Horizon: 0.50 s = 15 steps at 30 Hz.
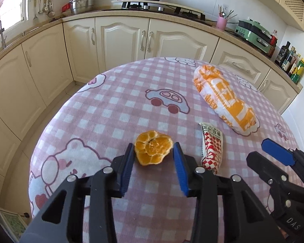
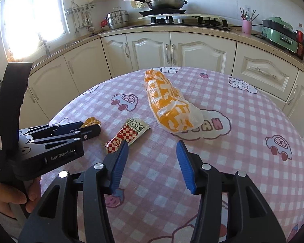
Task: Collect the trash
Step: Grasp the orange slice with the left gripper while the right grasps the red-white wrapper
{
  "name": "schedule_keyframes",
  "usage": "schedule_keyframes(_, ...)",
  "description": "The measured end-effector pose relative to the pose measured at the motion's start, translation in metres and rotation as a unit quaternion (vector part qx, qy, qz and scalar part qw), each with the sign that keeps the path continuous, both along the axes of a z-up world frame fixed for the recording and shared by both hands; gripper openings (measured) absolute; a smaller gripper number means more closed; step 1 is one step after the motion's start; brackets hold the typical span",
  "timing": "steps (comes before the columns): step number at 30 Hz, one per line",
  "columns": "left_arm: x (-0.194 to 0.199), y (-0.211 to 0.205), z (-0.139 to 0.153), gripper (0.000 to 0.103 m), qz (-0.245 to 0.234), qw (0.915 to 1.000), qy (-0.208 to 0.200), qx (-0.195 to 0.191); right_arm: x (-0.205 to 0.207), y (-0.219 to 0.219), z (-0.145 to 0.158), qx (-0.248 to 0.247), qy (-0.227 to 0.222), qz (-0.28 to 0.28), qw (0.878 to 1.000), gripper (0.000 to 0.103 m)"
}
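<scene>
An orange peel [image 1: 153,149] lies on the pink checked tablecloth [image 1: 111,109]. My left gripper [image 1: 153,149] is open, with its blue fingers on either side of the peel; it does not clearly squeeze it. A red-and-white checked wrapper [image 1: 211,148] lies just right of it. An orange-and-white plastic bag [image 1: 225,99] lies farther back right. My right gripper [image 2: 152,144] is open and empty, above the cloth in front of the bag [image 2: 168,103], with the wrapper [image 2: 125,136] at its left finger. The peel [image 2: 91,121] is partly hidden behind the left gripper [image 2: 89,126].
The round table's edge [image 1: 50,121] drops to the floor on the left. Cream kitchen cabinets [image 1: 119,38] and a counter with a stove, pans and bottles curve around behind the table.
</scene>
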<state>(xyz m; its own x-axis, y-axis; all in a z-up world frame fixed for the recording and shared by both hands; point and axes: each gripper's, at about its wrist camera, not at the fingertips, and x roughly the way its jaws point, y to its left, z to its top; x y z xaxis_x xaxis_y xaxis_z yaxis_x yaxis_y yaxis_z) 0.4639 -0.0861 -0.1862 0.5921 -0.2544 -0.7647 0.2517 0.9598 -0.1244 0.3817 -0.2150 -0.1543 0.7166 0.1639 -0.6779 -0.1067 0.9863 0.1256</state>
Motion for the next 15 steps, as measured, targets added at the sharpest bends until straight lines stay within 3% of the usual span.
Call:
schedule_keyframes(8,-0.020,0.030,0.012,0.037,0.024,0.9993,-0.025,-0.015,0.009,0.028,0.004,0.003,0.016,0.021,1.000,0.050)
schedule_keyframes(15,-0.034,0.065,0.023,0.037,0.049,0.9979,-0.039,-0.019,0.038,0.048,-0.008,0.002,0.052,-0.007,0.999,0.050)
